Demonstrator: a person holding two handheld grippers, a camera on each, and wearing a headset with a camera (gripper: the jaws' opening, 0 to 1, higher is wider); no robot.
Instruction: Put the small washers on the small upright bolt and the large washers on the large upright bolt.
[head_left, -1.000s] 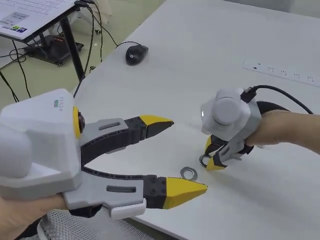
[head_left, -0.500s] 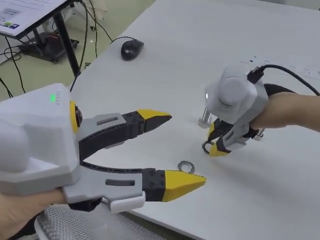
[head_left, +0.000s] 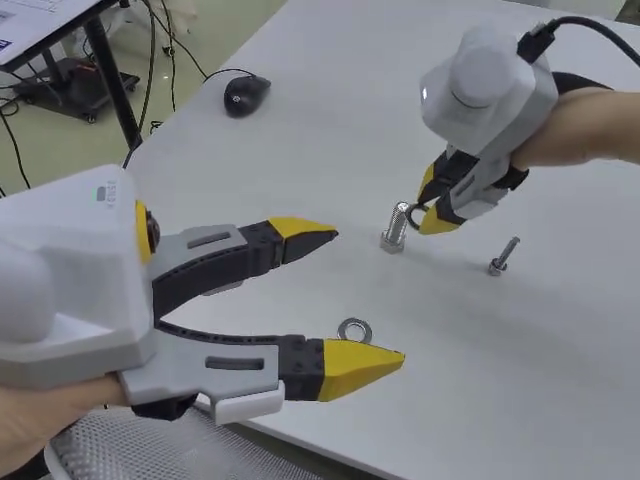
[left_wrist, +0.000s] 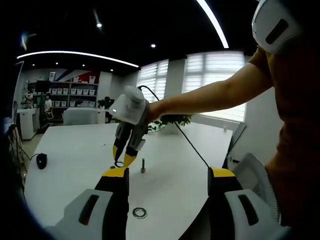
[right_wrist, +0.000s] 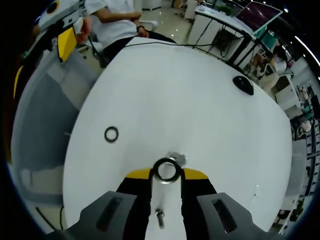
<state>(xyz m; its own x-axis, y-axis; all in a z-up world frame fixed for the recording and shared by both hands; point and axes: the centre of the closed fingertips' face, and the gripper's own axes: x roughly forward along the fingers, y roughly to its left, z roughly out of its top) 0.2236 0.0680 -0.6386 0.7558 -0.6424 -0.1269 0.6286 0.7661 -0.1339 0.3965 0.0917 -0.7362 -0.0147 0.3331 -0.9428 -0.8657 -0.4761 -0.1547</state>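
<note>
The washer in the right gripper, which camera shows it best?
The right gripper view: the washer faces the camera as a full ring between the tips of the right gripper. The head view shows a half-hidden sliver beside the large bolt; the left gripper view, a tiny loop.

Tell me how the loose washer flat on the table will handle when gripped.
The loose washer looks like thin metal: probably stiff and light. Lying flat on the smooth table, it may slide away before jaws catch its edge. Tipped on edge, the ring would likely roll.
</note>
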